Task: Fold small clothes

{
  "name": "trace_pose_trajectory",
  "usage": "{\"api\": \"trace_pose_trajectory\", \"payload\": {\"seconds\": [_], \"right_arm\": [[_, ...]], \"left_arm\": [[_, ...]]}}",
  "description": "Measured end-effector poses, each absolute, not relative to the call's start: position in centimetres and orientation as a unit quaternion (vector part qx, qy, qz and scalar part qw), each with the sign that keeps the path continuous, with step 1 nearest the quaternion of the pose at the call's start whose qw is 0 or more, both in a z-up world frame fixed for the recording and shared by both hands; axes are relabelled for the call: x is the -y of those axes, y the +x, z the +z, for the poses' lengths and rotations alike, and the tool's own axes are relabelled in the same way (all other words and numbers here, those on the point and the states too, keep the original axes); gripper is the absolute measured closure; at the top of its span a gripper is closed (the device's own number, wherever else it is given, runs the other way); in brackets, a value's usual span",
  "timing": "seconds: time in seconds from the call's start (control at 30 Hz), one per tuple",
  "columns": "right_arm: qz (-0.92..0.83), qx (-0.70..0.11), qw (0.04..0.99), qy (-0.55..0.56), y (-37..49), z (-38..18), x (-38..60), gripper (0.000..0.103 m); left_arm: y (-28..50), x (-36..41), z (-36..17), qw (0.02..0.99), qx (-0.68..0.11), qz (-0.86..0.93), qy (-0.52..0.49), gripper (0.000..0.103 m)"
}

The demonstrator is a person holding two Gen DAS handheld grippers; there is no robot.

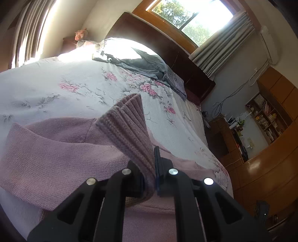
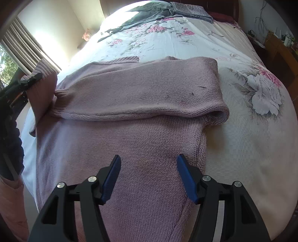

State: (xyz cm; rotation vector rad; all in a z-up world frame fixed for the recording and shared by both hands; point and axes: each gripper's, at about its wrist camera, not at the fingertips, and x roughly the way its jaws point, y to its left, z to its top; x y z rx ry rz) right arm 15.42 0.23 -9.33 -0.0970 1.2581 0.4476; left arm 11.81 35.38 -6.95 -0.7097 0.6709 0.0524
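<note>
Knitwear fills most of what you see: one mauve sweater [image 2: 130, 134], chunky and loosely stitched, lies spread on the bed [image 2: 242, 141] with one sleeve [image 2: 145, 89] folded straight across its chest. That sleeve's bend forms a soft rounded roll near the sweater's right-hand edge, and its ribbed cuff sits at the opposite side.

Your left claw [image 1: 149, 178] is clenched on the other cuff [image 1: 128, 128], a thick ribbed band that stands up from between the black fingers, lifted off the sweater's body. In the right wrist view that same claw [image 2: 31, 79] shows at the sweater's far left edge, with the pinched cuff above it.

Your right claw [image 2: 147, 175] is released, its two blue-padded fingers [image 2: 111, 178] spread wide over the sweater's lower body, gripping nothing; whether they touch the knit I cannot tell.

Beyond the sweater the bedspread is smooth cotton printed with pink roses, bare and roomy toward the headboard, where one grey garment [image 2: 145, 14] and one folded patterned cloth [image 2: 191, 10] lie. To the sweater's right the bed offers a broad free strip before its edge.
</note>
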Motion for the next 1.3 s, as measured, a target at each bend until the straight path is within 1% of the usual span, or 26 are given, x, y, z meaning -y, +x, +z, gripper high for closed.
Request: {"api": "trace_pose_trajectory", "payload": {"seconds": [0.1,0.2,0.27,0.33,0.4,0.47,0.53,0.57,0.63,0.7,0.73,0.83,0.97,1.0,1.03,1.07,1.1,1.17,1.2,1.23,1.3], "right_arm": [[0.208,-0.584,0.784,-0.040,15.5,-9.5,0.1,0.040],[0.209,-0.584,0.784,-0.041,15.5,-9.5,0.0,0.040],[0.208,-0.584,0.783,-0.043,15.4,-9.5,0.0,0.040],[0.208,-0.585,0.783,-0.044,15.5,-9.5,-0.1,0.040],[0.207,-0.586,0.782,-0.044,15.7,-9.4,-0.2,0.040],[0.208,-0.585,0.783,-0.042,16.0,-9.0,-0.5,0.040],[0.214,-0.581,0.784,-0.037,16.5,-8.4,-0.8,0.040],[0.221,-0.579,0.784,-0.034,16.7,-8.0,-1.2,0.040],[0.235,-0.577,0.782,-0.028,17.6,-7.4,-2.1,0.040],[0.254,-0.578,0.775,-0.021,18.5,-6.9,-3.7,0.040],[0.267,-0.579,0.770,-0.017,19.0,-6.8,-4.7,0.040],[0.287,-0.592,0.753,-0.015,20.6,-7.2,-8.1,0.040],[0.314,-0.623,0.717,0.002,22.3,-9.3,-12.1,0.040],[0.311,-0.631,0.711,-0.002,22.6,-10.0,-13.0,0.042],[0.309,-0.638,0.705,-0.006,22.9,-10.7,-13.7,0.048],[0.307,-0.646,0.699,-0.008,23.1,-11.3,-14.4,0.051],[0.306,-0.655,0.691,-0.006,23.2,-12.0,-14.9,0.057],[0.308,-0.657,0.689,-0.002,23.2,-12.4,-15.6,0.062],[0.309,-0.651,0.693,-0.008,23.0,-12.3,-15.9,0.068],[0.313,-0.648,0.695,-0.009,22.9,-12.2,-16.2,0.081],[0.329,-0.648,0.687,0.009,22.8,-11.8,-16.1,0.088]], "left_arm": [[13.8,-33.2,-8.3,0.880,-0.341,0.001,-0.331,0.095],[15.6,-32.1,-11.1,0.866,-0.383,-0.010,-0.321,0.093],[16.3,-31.8,-13.3,0.851,-0.418,-0.022,-0.319,0.087],[16.7,-30.9,-14.7,0.840,-0.440,-0.035,-0.315,0.084],[15.8,-30.5,-14.9,0.844,-0.439,-0.049,-0.304,0.081],[14.5,-30.6,-14.5,0.840,-0.434,-0.079,-0.317,0.074],[13.0,-31.0,-14.0,0.836,-0.428,-0.110,-0.325,0.073],[12.1,-31.3,-13.6,0.839,-0.424,-0.116,-0.322,0.071],[10.4,-32.5,-12.7,0.850,-0.413,-0.096,-0.311,0.070],[8.9,-35.0,-12.1,0.860,-0.399,-0.055,-0.312,0.067],[8.4,-36.3,-11.9,0.865,-0.395,-0.027,-0.309,0.064],[7.3,-40.0,-12.4,0.860,-0.410,0.049,-0.300,0.064],[6.8,-42.6,-14.1,0.842,-0.436,0.088,-0.306,0.066],[6.8,-42.9,-14.2,0.838,-0.442,0.089,-0.308,0.066],[6.9,-43.0,-14.5,0.837,-0.444,0.089,-0.307,0.066],[7.0,-43.0,-14.6,0.837,-0.445,0.089,-0.305,0.066],[7.1,-43.0,-14.6,0.837,-0.447,0.090,-0.302,0.066],[7.0,-43.3,-14.4,0.837,-0.445,0.090,-0.306,0.066],[6.9,-43.4,-14.2,0.837,-0.443,0.090,-0.310,0.066],[6.7,-43.6,-13.9,0.837,-0.440,0.091,-0.313,0.066],[6.4,-43.7,-13.1,0.841,-0.431,0.099,-0.310,0.063]]}}
